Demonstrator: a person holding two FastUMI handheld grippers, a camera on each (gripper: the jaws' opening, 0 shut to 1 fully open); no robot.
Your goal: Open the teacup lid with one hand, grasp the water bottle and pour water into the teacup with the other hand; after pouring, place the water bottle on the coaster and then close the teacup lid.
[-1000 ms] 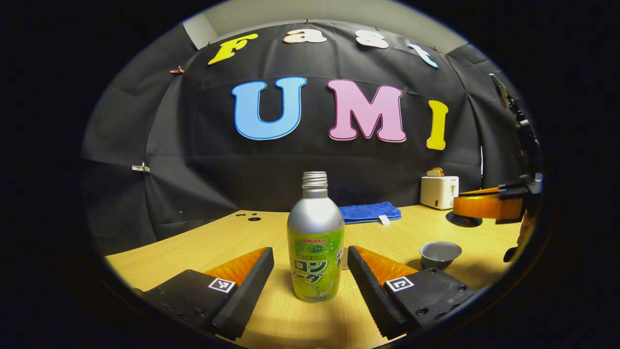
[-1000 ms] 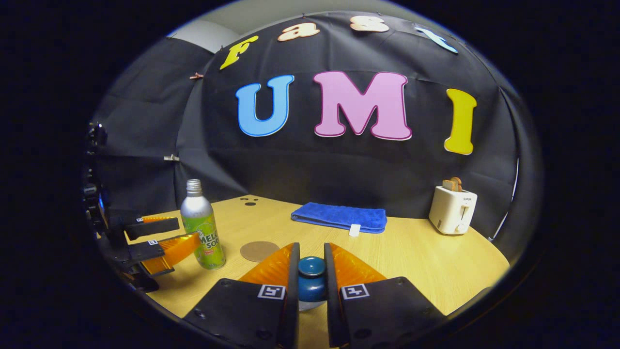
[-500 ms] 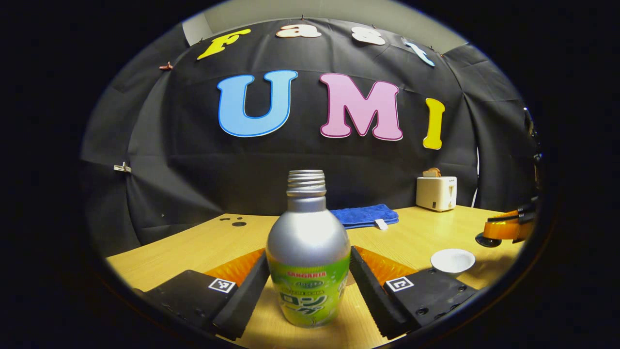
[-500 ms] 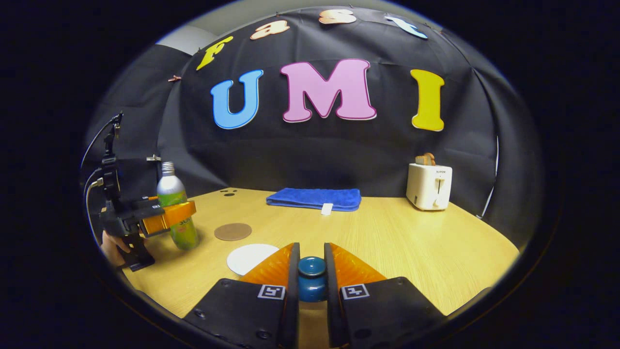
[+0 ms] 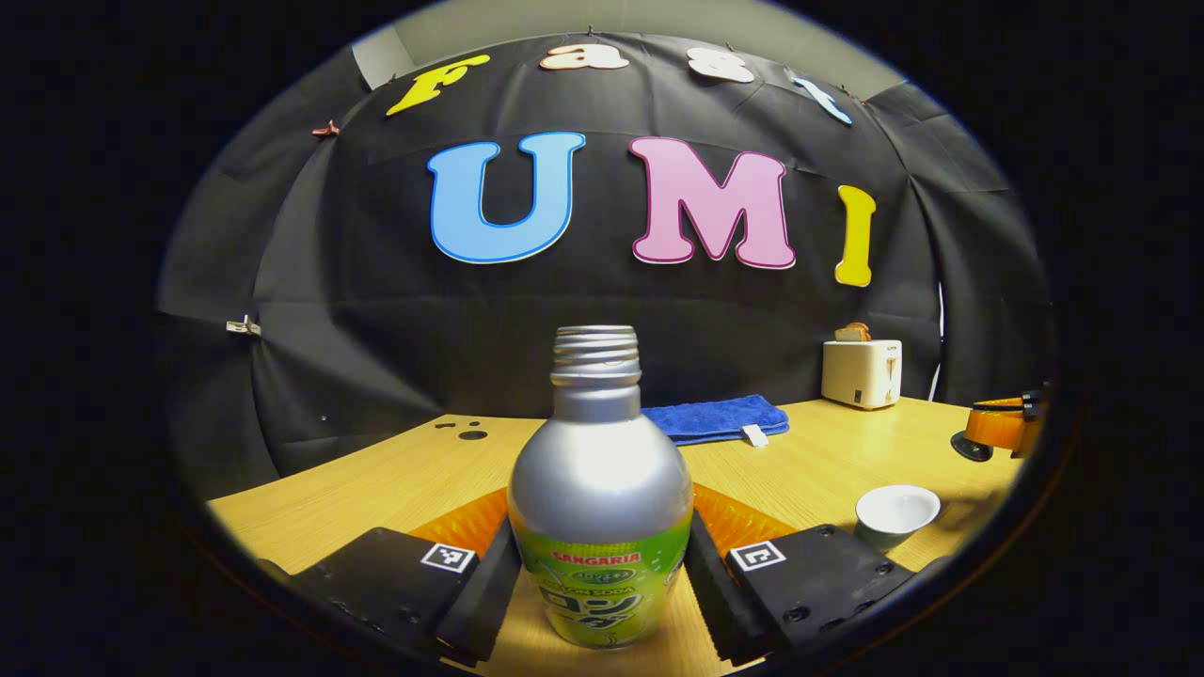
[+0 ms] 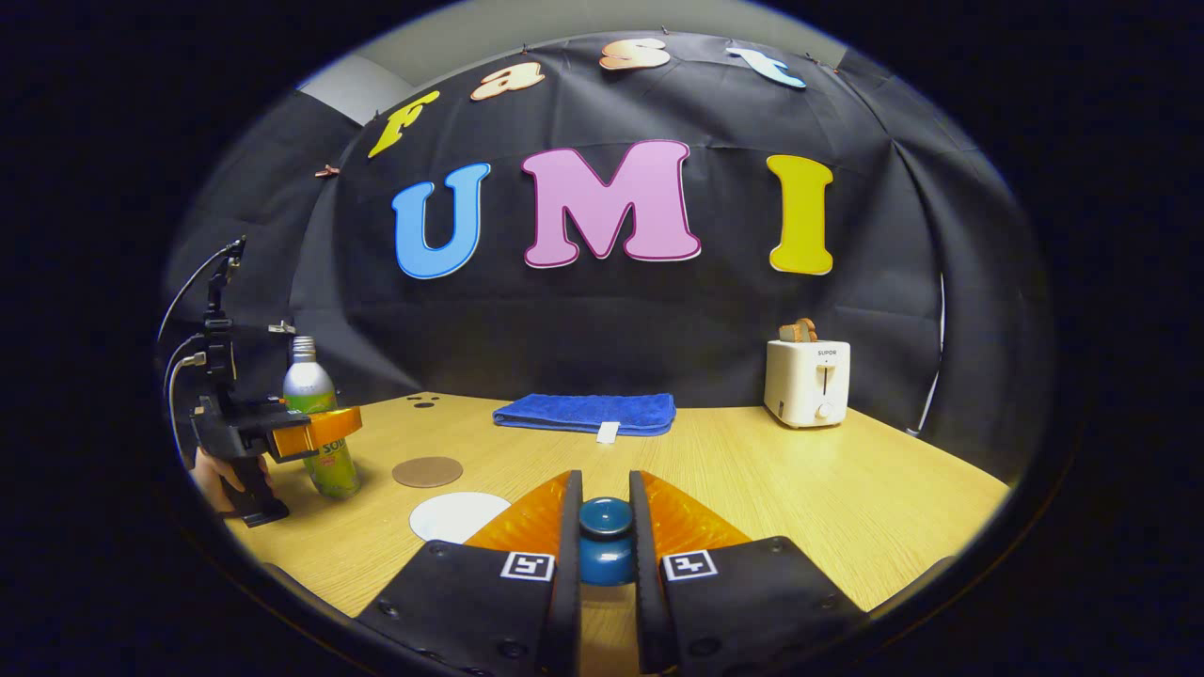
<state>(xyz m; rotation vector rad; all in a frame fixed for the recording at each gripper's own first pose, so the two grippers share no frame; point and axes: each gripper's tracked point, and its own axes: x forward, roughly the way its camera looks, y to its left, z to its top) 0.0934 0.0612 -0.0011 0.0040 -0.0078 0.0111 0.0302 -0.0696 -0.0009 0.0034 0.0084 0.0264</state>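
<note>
Silver bottle point(image 5: 599, 498) now sat clamped in the left tool point(image 5: 599, 588); right tool point(image 6: 605, 555) kept gripping the lid point(image 6: 605, 541), so pouring came next.

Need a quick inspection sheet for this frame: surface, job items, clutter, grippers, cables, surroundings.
Surface: wooden table, small dark holes near the back left.
Job's things: water bottle upright, uncapped; teacup open; lid knob lifted off it; round coaster bare.
Clutter: folded blue towel; white toaster with toast in it.
Grippers: left hand-held gripper closed around the bottle's body; right hand-held gripper clamped on the lid knob.
Cables: thin wires rising from the left hand-held gripper's mount.
Surroundings: black cloth wall behind the table.
</note>
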